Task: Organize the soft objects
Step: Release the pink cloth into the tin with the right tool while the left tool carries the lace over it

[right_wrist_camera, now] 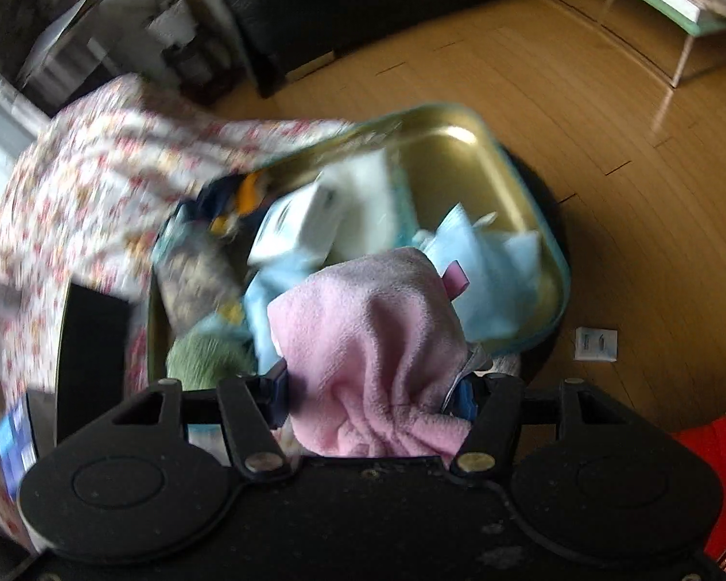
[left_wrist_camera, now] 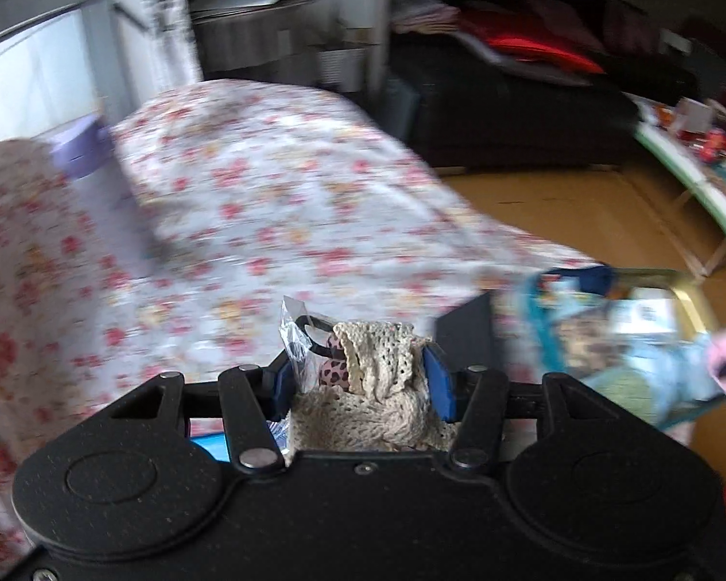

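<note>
Two wrist views examined, left first.

Left wrist view: the left gripper (left_wrist_camera: 363, 363) is clenched on a cream crocheted piece (left_wrist_camera: 380, 377), bunched between its blue pads. A clear plastic packet (left_wrist_camera: 295, 344) with a leopard-print item (left_wrist_camera: 333, 372) is pinched beside it against the pad at 9 o'clock. Beyond the fingers, from 9 to 1 o'clock, lies a floral cloth (left_wrist_camera: 247, 193), blurred. At 3 o'clock sits a gold tin (left_wrist_camera: 687, 285) with a teal rim, holding mixed fabrics. At the frame edge past the tin, a pink shape shows; too blurred to identify. A dark sofa (left_wrist_camera: 508, 111) stands at 1 o'clock, on the wooden floor (left_wrist_camera: 581, 213).

Right wrist view: the right gripper (right_wrist_camera: 372, 387) is grasping a pink towel (right_wrist_camera: 368, 334), which bulges forward over both pads. Directly beyond it, toward 12 o'clock, the gold tin (right_wrist_camera: 464, 164) is open; inside are light-blue cloths (right_wrist_camera: 489, 271), a white box (right_wrist_camera: 310, 222) and a green knitted item (right_wrist_camera: 208, 358) at 9 o'clock. The floral cloth (right_wrist_camera: 101, 164) drapes at 10 o'clock, touching the tin's rim. A small white card (right_wrist_camera: 596, 344) lies on the floor at 3 o'clock.
</note>
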A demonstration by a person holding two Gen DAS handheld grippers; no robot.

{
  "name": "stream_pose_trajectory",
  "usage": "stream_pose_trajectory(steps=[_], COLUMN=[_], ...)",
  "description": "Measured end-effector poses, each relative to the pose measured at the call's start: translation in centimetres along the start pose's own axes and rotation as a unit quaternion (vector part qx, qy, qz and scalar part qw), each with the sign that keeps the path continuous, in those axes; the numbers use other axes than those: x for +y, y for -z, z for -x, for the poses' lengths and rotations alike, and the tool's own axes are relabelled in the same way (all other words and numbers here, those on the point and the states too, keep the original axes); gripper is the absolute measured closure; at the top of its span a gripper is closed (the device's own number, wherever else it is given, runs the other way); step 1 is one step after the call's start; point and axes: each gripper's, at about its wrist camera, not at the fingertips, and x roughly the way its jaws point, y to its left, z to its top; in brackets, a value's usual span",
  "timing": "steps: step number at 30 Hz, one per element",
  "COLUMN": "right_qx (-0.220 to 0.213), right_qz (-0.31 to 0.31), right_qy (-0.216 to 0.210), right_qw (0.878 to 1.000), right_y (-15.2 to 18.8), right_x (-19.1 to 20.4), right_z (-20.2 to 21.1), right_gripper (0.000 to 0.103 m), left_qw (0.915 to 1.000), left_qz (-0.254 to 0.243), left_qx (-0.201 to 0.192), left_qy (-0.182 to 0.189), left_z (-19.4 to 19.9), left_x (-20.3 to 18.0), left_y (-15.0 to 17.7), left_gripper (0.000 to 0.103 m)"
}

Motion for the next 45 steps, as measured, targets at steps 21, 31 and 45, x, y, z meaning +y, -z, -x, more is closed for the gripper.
stream_pose_trajectory(steps=[21,31,45], right_qx=[-0.054,-0.093,-0.091], right_qz=[-0.053,-0.012,0.016], right_qy=[0.042,0.054,0.027], right_qw=[0.996,0.994,0.995], right_y=[-9.4,-4.7,4.4], right_x=[-2.1,-2.8,-1.2], right_z=[-6.1,-2.3,0.9], right_gripper=[0.026,0.025,0.022], left_qw=[0.9958,0.9945,0.9908], left_qz=[-0.051,-0.051,-0.060], left_qx=[0.035,0.058,0.086], left_qy=[0.068,0.071,0.085], left_z=[-1.5,-3.5,-7.3], left_x=[-11.2,-13.5,-18.0], left_y=[0.3,-0.4,-3.6], left_gripper=[0.051,0.051,0.051])
